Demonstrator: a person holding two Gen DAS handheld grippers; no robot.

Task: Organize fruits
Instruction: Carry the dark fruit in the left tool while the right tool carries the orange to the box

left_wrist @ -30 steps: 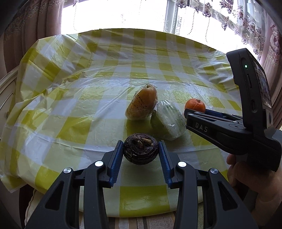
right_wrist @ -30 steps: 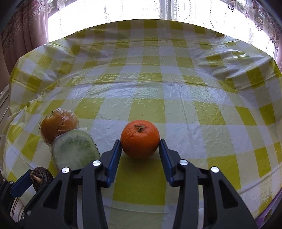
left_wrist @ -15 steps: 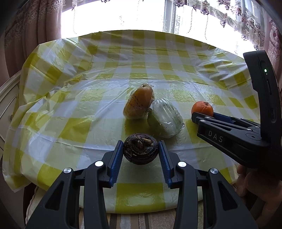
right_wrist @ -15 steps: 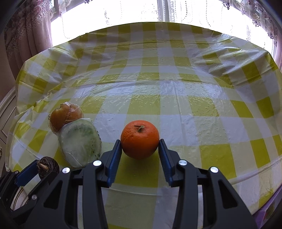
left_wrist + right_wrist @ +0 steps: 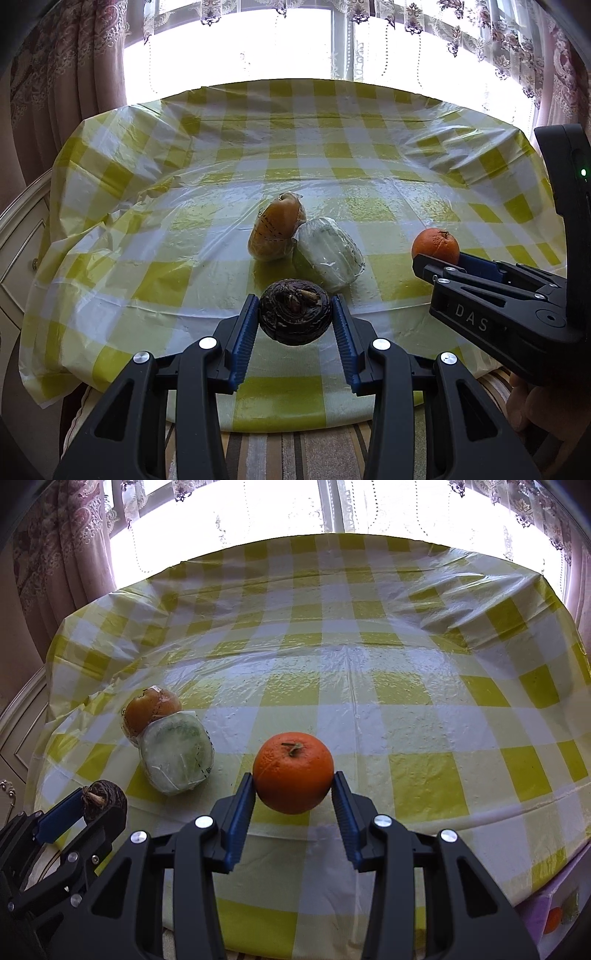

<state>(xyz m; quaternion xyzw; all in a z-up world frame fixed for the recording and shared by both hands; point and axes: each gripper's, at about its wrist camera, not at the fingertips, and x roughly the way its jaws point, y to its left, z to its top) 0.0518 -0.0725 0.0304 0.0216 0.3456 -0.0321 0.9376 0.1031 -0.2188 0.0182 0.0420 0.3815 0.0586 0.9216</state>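
Note:
My left gripper (image 5: 294,319) is shut on a dark wrinkled round fruit (image 5: 294,312) and holds it above the near table edge; the fruit also shows in the right wrist view (image 5: 104,798). My right gripper (image 5: 293,794) is shut on an orange (image 5: 293,771), lifted above the table; the orange also shows in the left wrist view (image 5: 436,245). A plastic-wrapped brown fruit (image 5: 277,232) and a wrapped pale green fruit (image 5: 330,258) lie touching on the yellow-checked tablecloth (image 5: 184,240). Both also show in the right wrist view, the brown one (image 5: 151,709) behind the green one (image 5: 177,757).
The round table's near edge lies just below both grippers. A window with lace curtains (image 5: 332,37) stands behind the table. A white cabinet (image 5: 18,243) is at the left. A purple box (image 5: 554,915) sits low at the right.
Both grippers have pulled back and risen from the table, each carrying its fruit. The two wrapped fruits have stayed where they were.

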